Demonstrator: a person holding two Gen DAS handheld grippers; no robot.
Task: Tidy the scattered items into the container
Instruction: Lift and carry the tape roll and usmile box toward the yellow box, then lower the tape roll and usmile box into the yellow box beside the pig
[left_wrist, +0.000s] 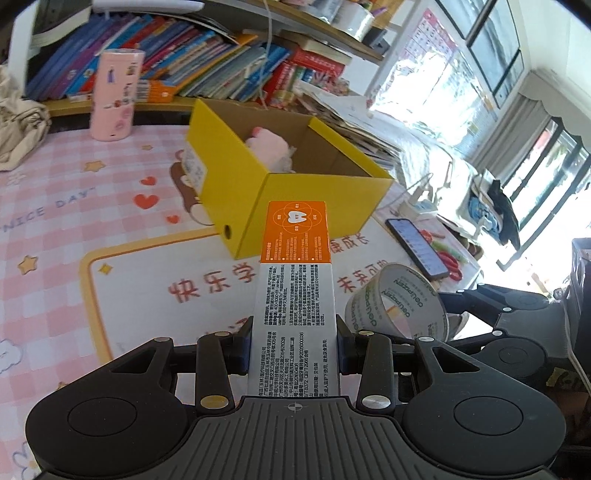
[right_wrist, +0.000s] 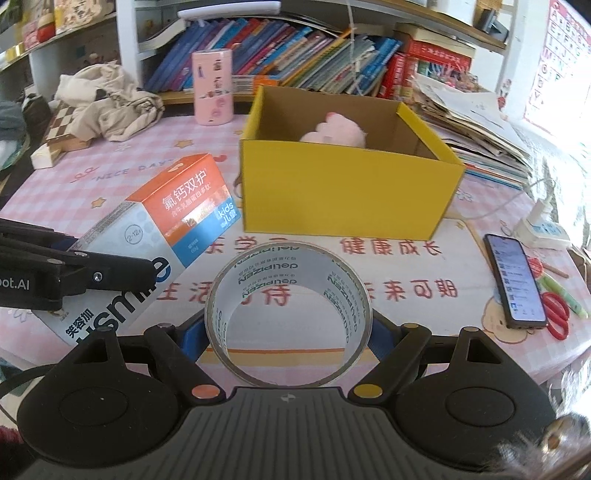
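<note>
We've got the desk (right_wrist: 110, 173) with its pink checked cover, and the yellow cardboard box (right_wrist: 343, 192) sits toward the far side, a pink plush toy (right_wrist: 340, 131) already inside. Our left claw (left_wrist: 294, 349) is clamped on a long toothpaste carton (left_wrist: 295, 280), held just near of the box. Our right claw (right_wrist: 288, 328) stands wide, pinching a clear tape roll (right_wrist: 288, 284) by its sides. A phone (right_wrist: 515, 280) lies off right.
</note>
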